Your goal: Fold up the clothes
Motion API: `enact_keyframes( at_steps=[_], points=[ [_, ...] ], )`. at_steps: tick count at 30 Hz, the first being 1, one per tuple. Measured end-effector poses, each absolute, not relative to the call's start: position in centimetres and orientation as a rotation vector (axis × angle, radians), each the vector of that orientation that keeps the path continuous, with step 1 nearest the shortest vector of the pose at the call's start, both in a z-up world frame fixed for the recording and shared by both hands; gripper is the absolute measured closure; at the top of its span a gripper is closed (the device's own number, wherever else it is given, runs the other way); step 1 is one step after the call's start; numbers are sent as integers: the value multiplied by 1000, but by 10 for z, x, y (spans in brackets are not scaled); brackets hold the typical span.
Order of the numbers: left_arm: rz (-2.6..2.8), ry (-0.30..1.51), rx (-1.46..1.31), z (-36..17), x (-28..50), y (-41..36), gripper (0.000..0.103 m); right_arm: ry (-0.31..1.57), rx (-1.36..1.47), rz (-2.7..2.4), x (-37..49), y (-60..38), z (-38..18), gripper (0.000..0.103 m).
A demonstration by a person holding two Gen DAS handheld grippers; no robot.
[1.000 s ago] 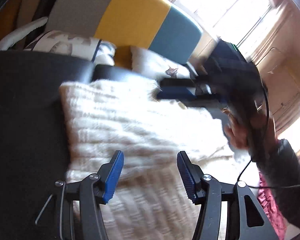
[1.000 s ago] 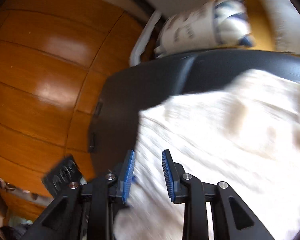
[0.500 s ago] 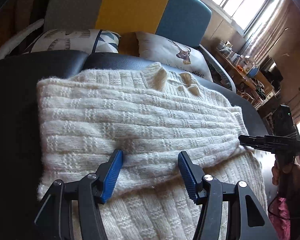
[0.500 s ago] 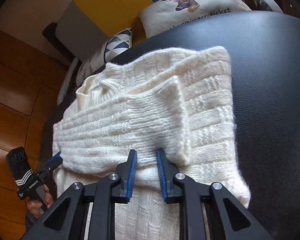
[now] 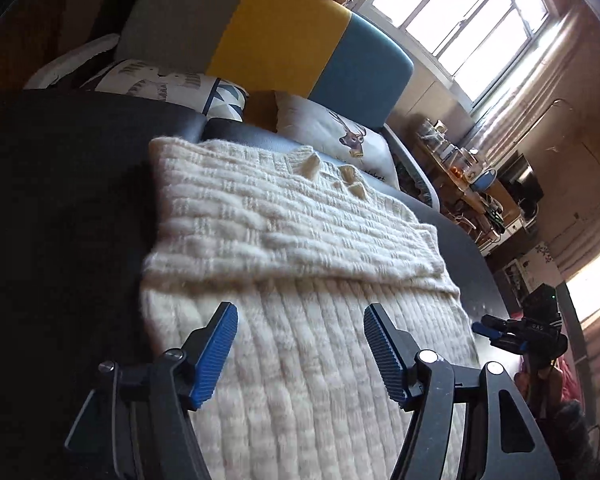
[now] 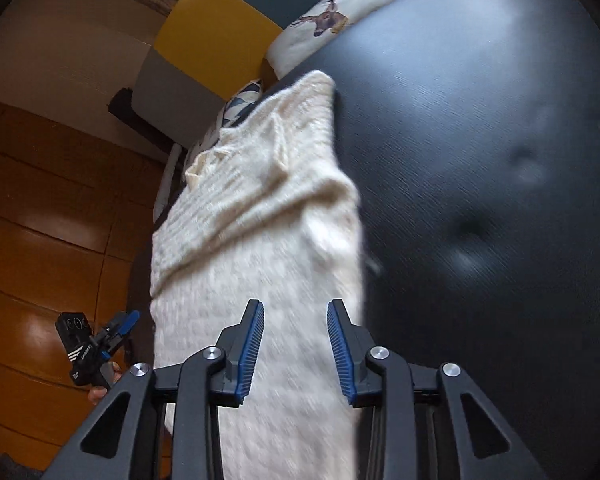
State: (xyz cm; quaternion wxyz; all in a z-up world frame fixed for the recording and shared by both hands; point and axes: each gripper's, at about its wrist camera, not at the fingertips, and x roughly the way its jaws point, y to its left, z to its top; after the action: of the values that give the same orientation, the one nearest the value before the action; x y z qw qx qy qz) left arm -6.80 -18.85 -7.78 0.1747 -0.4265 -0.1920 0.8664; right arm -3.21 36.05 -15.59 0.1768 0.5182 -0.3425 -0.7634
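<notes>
A cream knitted sweater (image 5: 284, 240) lies flat on a black padded surface (image 5: 60, 200), its sleeves folded across the upper body. My left gripper (image 5: 300, 336) hovers over the sweater's lower part, jaws opening, nothing between the blue pads. In the right wrist view the same sweater (image 6: 260, 240) runs away from me along the black surface (image 6: 480, 160). My right gripper (image 6: 296, 344) is above the sweater's near end, jaws opening, no cloth pinched. Each gripper shows small in the other's view: the right gripper (image 5: 496, 330) at the surface's right edge, the left gripper (image 6: 118, 330) beyond the sweater's left side.
A sofa back in grey, yellow and blue (image 5: 276, 40) stands behind the surface, with patterned cushions (image 5: 332, 136) against it. A cluttered side table (image 5: 468, 176) sits under the window. Wooden panelling (image 6: 40, 220) fills the left of the right wrist view.
Both grippers have pulled back toward the sweater's lower end and opened wider. The right gripper swept from the sweater's left across to its right side and let go of the sleeve fold.
</notes>
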Motion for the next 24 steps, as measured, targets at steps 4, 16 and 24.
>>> enact_keyframes(
  at_steps=[4, 16, 24],
  points=[
    [2416, -534, -1238, -81, -16, -198, 33, -1008, 1556, -2061, 28, 384, -172, 69],
    [2346, -592, -1375, -114, 80, -208, 32, -1033, 1442, -1839, 47, 345, -190, 69],
    [2372, -640, -1344, -119, 89, -211, 31, -961, 1453, -1820, 36, 324, -187, 69]
  ],
)
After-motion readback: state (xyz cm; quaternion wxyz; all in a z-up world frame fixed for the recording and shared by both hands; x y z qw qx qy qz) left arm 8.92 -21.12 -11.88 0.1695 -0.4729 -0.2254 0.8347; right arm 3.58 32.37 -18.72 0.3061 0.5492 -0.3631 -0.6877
